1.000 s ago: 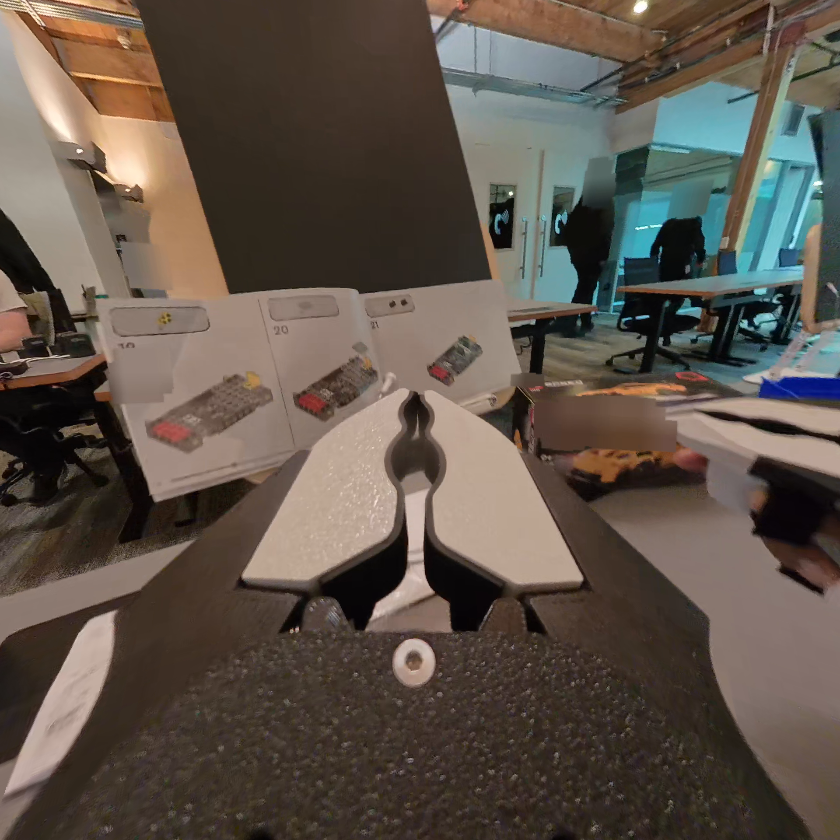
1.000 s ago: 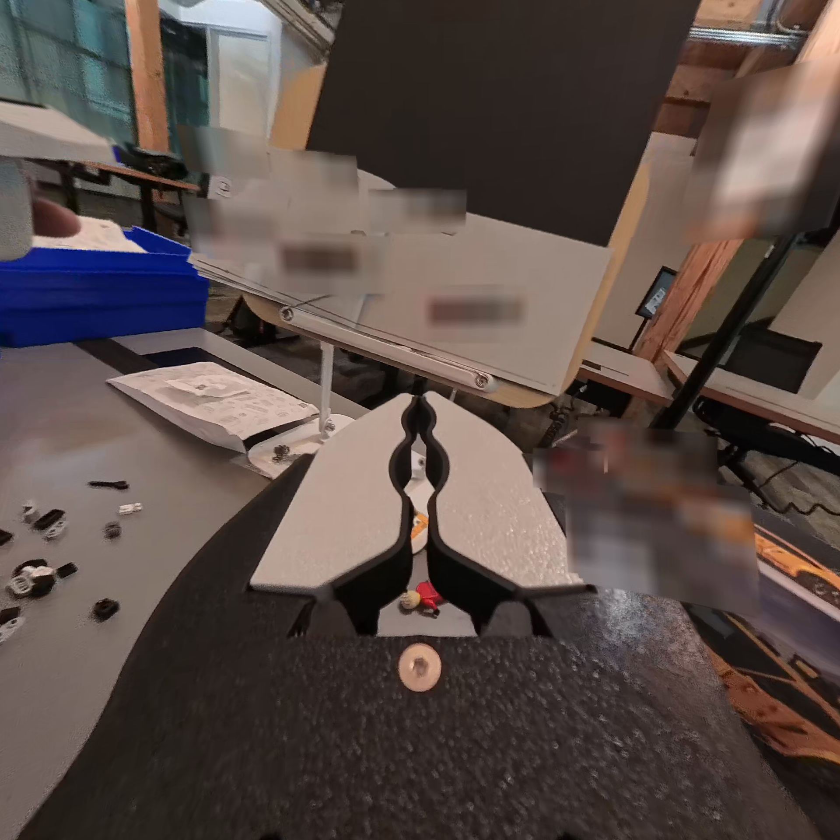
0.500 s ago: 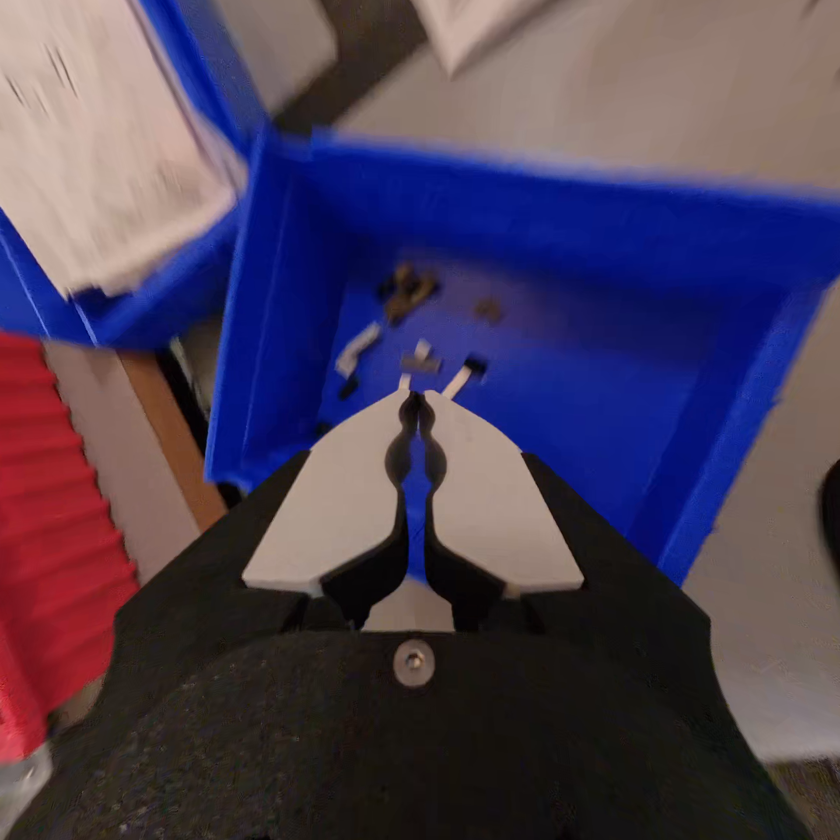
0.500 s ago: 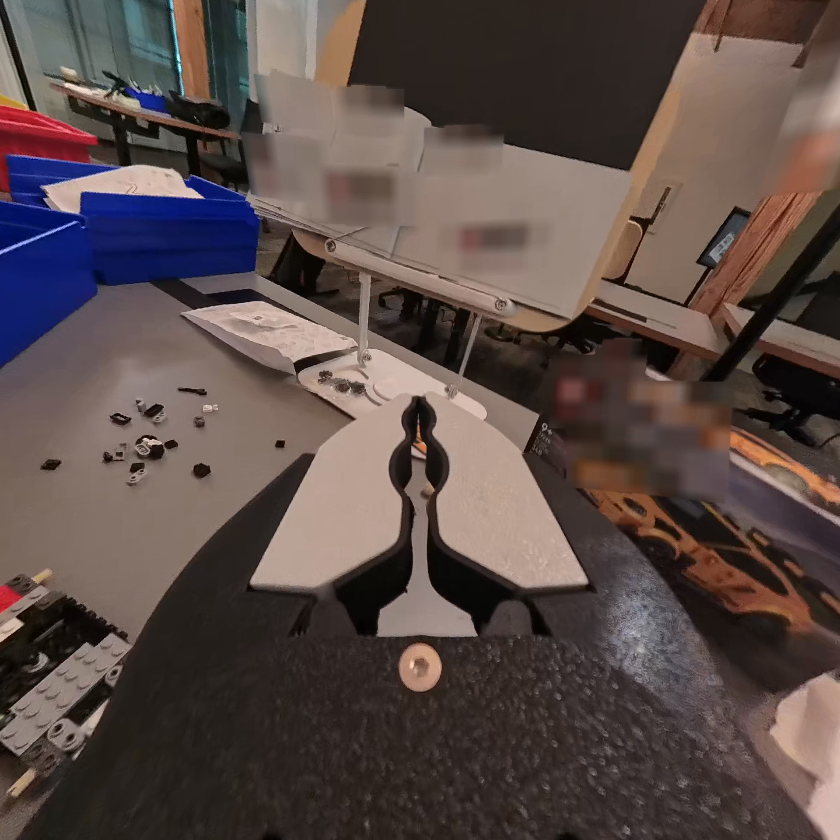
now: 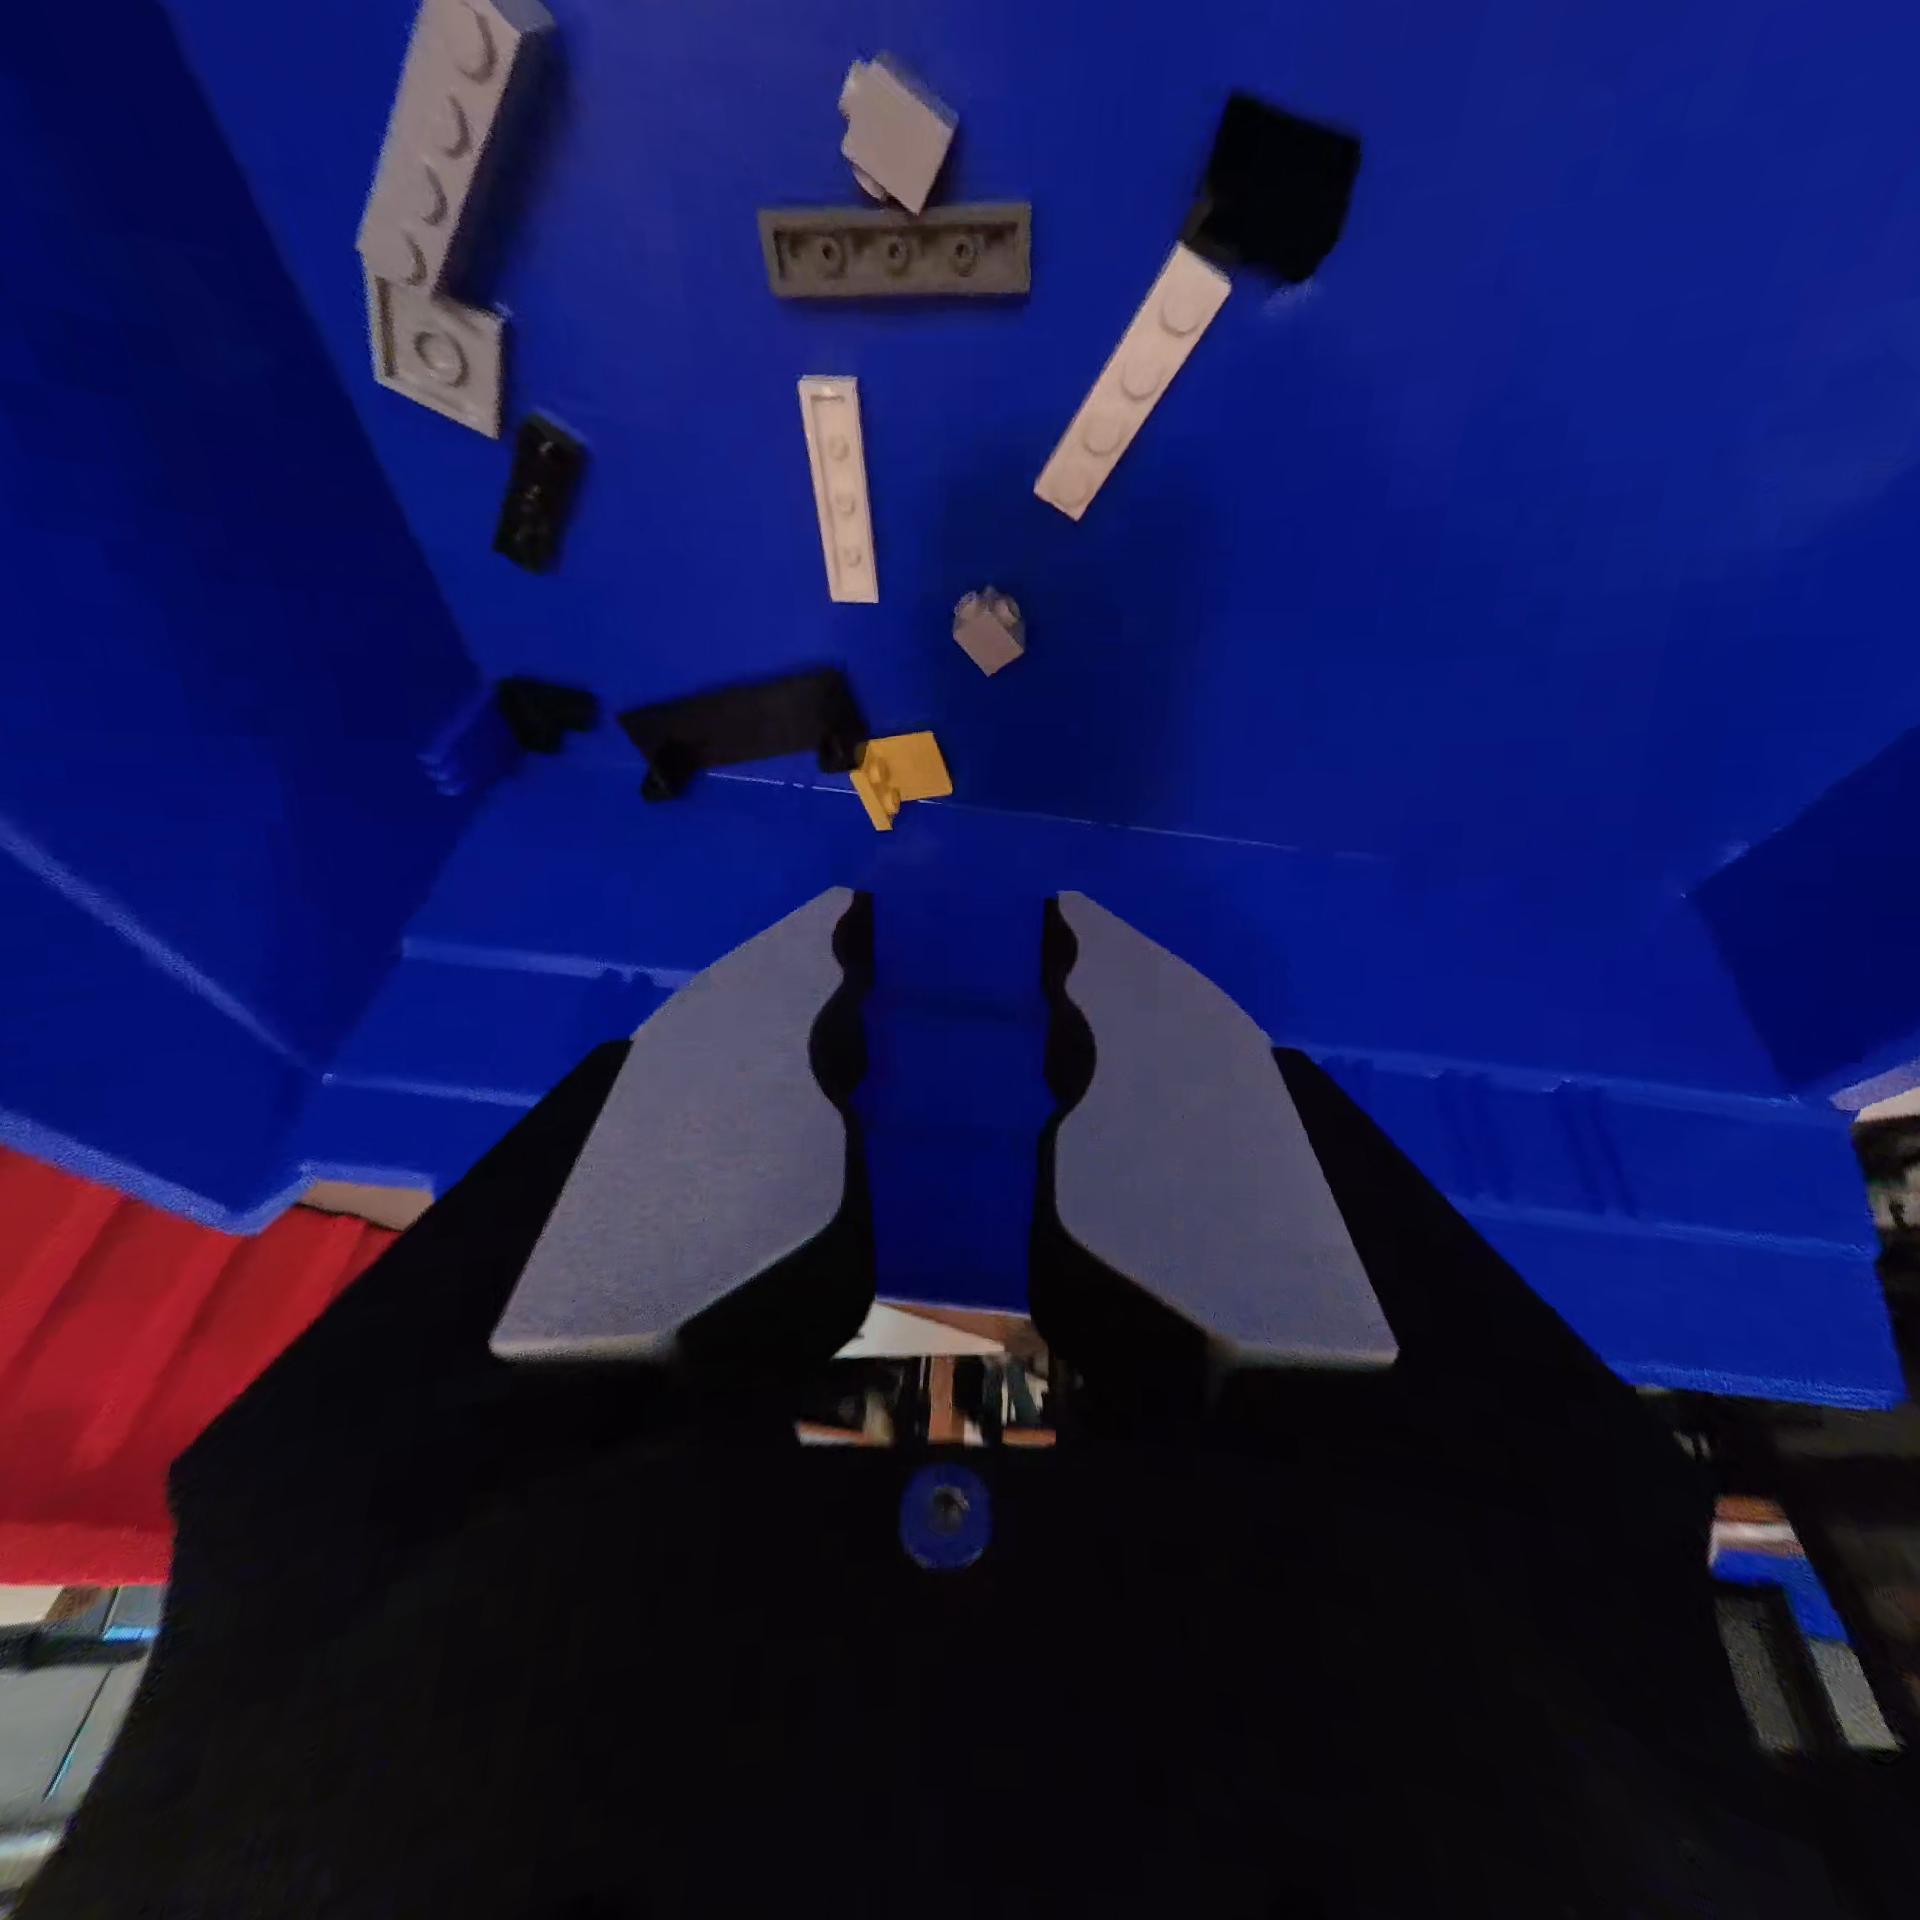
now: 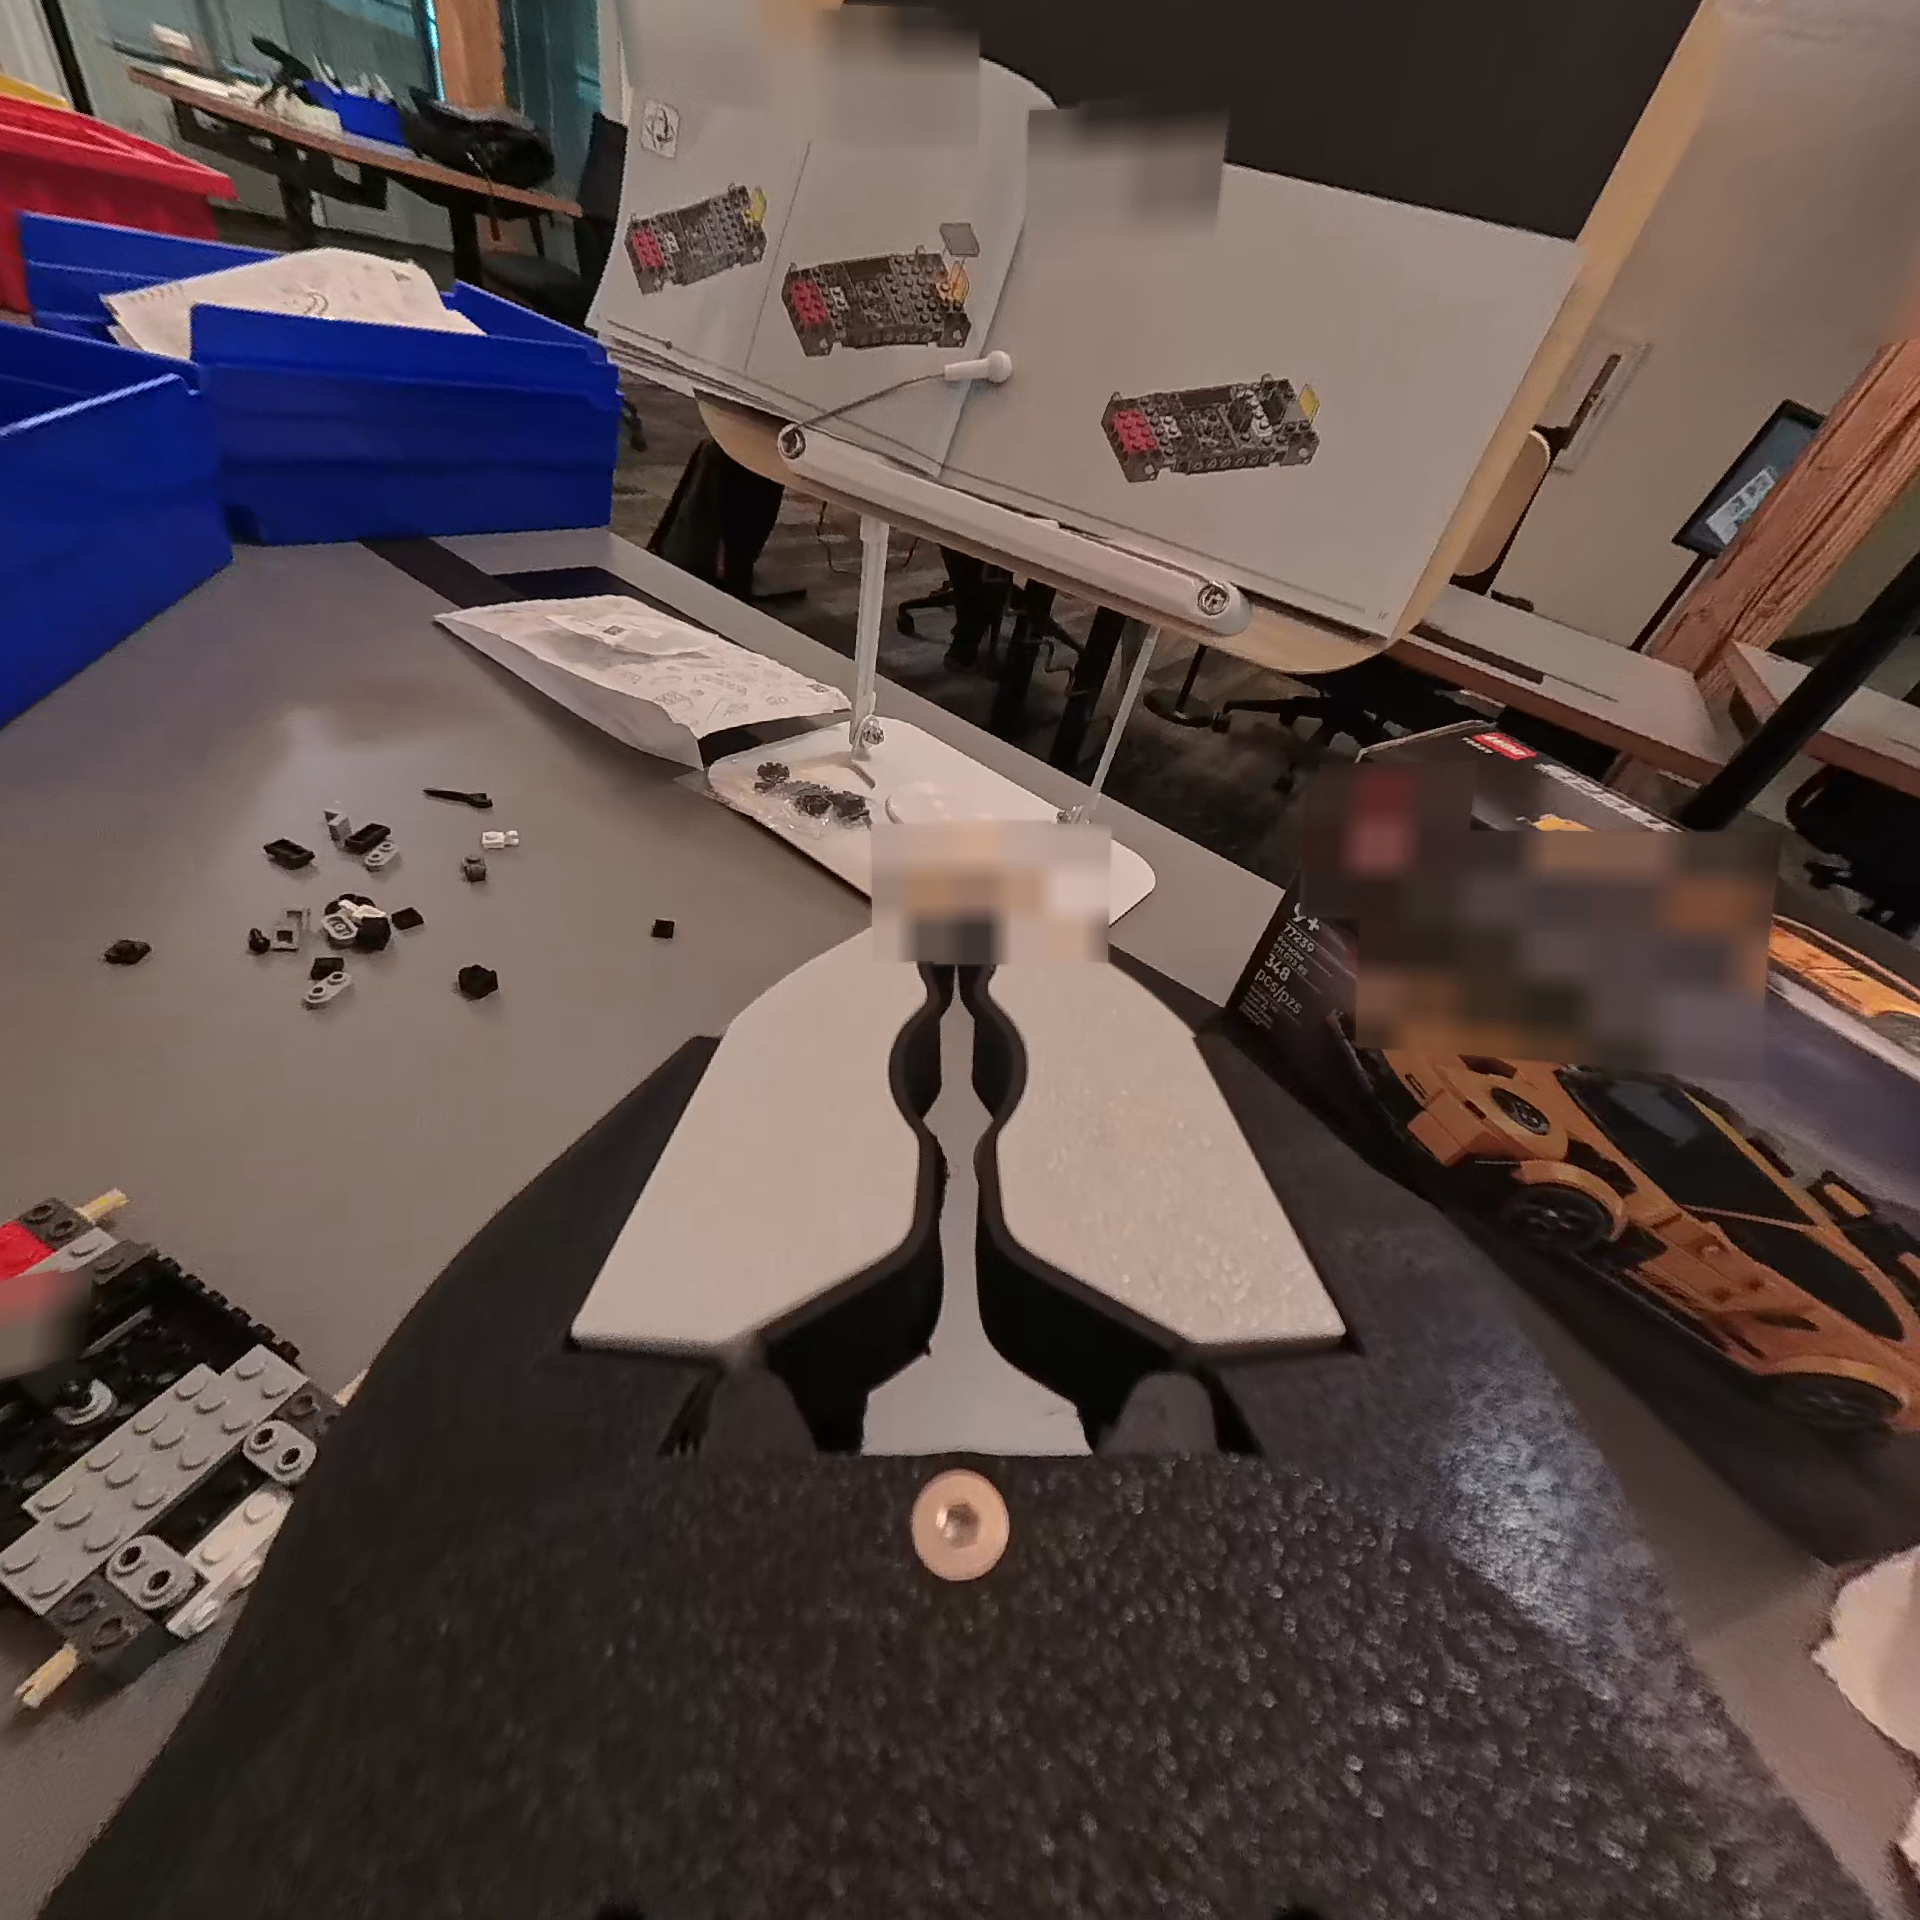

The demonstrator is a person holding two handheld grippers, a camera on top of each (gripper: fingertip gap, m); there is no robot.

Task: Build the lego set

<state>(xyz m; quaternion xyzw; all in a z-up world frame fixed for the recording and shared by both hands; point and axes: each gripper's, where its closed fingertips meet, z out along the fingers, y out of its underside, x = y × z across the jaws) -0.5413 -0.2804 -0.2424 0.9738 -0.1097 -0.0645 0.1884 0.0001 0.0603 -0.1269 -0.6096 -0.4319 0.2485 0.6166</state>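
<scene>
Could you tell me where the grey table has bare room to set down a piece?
The grey table is bare between the scattered small pieces and the partly built model, and between those pieces and the blue bins. It is crowded around the stand base, paper bag and set box.

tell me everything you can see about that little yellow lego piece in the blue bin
The yellow piece is small, glossy plastic: a flat square plate with studs on a lip at its lower left corner. It lies tilted on the floor of the blue bin, beside a long black piece. The open left gripper hangs just short of it, not touching.
</scene>
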